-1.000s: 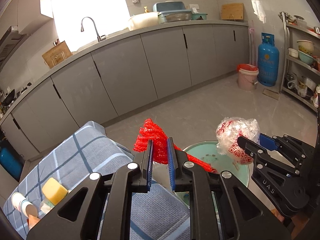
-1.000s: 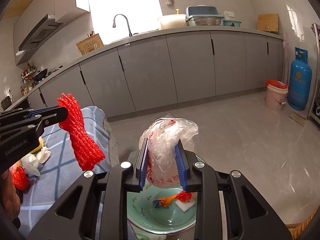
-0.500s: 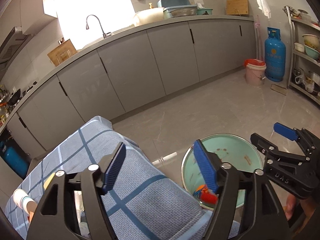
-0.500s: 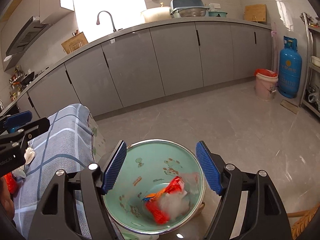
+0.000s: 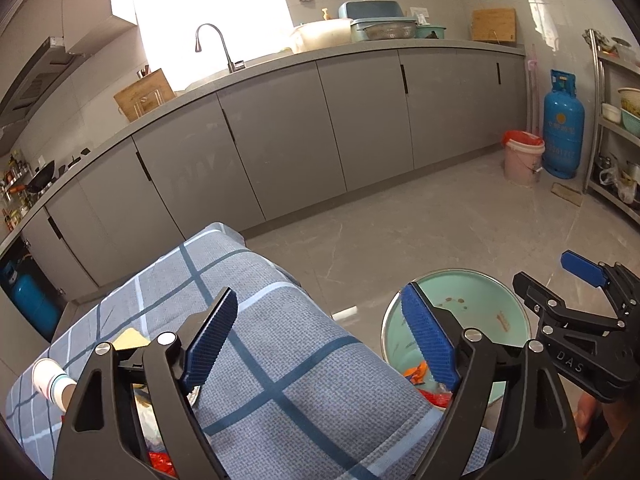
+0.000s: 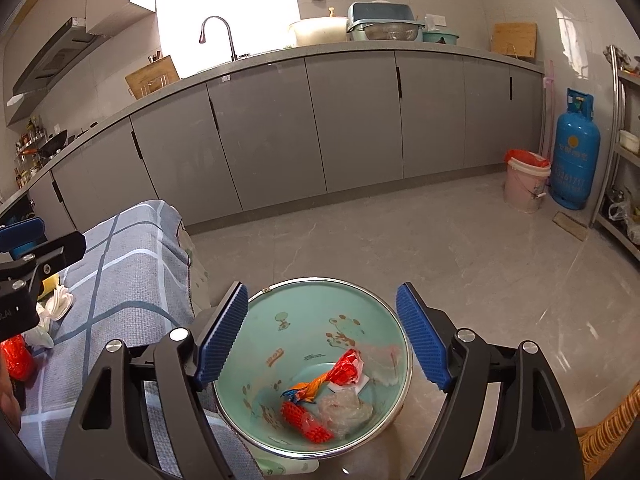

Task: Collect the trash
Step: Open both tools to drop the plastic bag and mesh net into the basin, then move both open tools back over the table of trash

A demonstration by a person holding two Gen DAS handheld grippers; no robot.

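Observation:
My right gripper [image 6: 322, 336] hangs over the teal basin [image 6: 304, 316], jaws still opening with nothing between them. In the basin lie a red mesh net [image 6: 306, 420], a clear plastic bag [image 6: 344, 408] and an orange-red wrapper [image 6: 328, 376]. My left gripper [image 5: 320, 340] is over the blue checked cloth [image 5: 280, 352] on the table, jaws also opening and empty. The basin [image 5: 472, 300] sits just to its right. More trash lies on the cloth: a white crumpled tissue [image 6: 56, 304], a red piece [image 6: 16, 356] and a yellow sponge [image 5: 128, 338].
Grey cabinets [image 6: 260, 140] run along the back wall. A pink bucket [image 6: 524, 184] and a blue gas cylinder [image 6: 574, 156] stand at the right, beside a metal shelf [image 5: 616, 152]. A white bottle [image 5: 48, 376] lies on the cloth. A wicker edge [image 6: 612, 432] shows at lower right.
The left gripper let go of the red net and the right let go of the plastic bag; both fell into the basin. Both jaws have spread wide, and the left gripper shifted over the cloth.

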